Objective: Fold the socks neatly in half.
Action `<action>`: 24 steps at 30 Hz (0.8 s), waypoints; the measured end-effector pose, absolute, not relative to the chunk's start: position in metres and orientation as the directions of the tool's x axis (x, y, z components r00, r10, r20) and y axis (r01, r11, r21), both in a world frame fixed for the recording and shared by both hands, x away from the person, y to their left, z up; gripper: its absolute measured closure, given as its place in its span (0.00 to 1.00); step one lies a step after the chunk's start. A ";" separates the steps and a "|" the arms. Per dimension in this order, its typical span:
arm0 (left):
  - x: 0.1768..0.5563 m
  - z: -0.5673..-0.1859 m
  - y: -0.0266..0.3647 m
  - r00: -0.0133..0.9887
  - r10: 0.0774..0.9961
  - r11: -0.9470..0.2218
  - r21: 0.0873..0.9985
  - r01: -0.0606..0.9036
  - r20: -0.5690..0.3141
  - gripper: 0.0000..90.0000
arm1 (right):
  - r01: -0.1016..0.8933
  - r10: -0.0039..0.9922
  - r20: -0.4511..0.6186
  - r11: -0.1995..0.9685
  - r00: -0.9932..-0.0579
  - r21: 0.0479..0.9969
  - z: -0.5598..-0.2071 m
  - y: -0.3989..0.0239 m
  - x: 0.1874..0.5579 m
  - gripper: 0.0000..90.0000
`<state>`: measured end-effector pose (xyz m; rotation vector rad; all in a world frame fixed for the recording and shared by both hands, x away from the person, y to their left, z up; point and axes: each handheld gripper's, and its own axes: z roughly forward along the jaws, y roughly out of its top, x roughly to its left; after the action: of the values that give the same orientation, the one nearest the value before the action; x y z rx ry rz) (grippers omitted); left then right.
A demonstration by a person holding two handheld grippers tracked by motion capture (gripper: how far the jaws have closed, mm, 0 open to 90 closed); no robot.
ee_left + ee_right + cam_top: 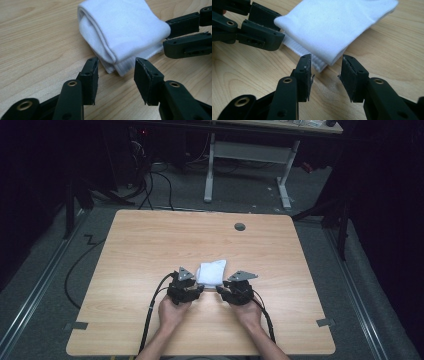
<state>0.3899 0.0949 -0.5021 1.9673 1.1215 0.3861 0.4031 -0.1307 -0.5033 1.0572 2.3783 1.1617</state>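
Gaping apart, left tool (116, 66) and right tool (325, 65) each straddle a folded white sock (211, 272) corner, gripping nothing.

Left tool (196, 281) jaws apart, right tool (223, 285) jaws apart, both hands low, side by side.

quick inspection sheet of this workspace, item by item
surface: wooden table, grey grommet near far edge
job's things: folded white sock, lying flat
clutter: nothing seen
grippers: left gripper and right gripper open, jaws at the sock's near corners, not pressing
cables: black cables trail off the near edge; more on the floor
surroundings: dark room, white desk frame behind
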 end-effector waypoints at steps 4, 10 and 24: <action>0.386 -0.497 0.099 0.553 0.823 -0.251 0.790 0.559 -0.131 0.58 | 0.477 0.719 0.056 0.398 -0.692 0.784 -0.498 -0.135 0.400 0.66; 0.380 -0.488 0.106 0.551 0.824 -0.232 0.811 0.537 -0.129 0.57 | 0.475 0.725 0.068 0.374 -0.685 0.796 -0.491 -0.145 0.398 0.66; 0.372 -0.477 0.124 0.532 0.835 -0.193 0.832 0.520 -0.139 0.56 | 0.471 0.728 0.080 0.350 -0.680 0.810 -0.483 -0.158 0.394 0.65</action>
<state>0.3722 0.1239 -0.4772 1.8612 1.1150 0.4359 0.3939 -0.1575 -0.4830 1.0663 2.3230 1.2437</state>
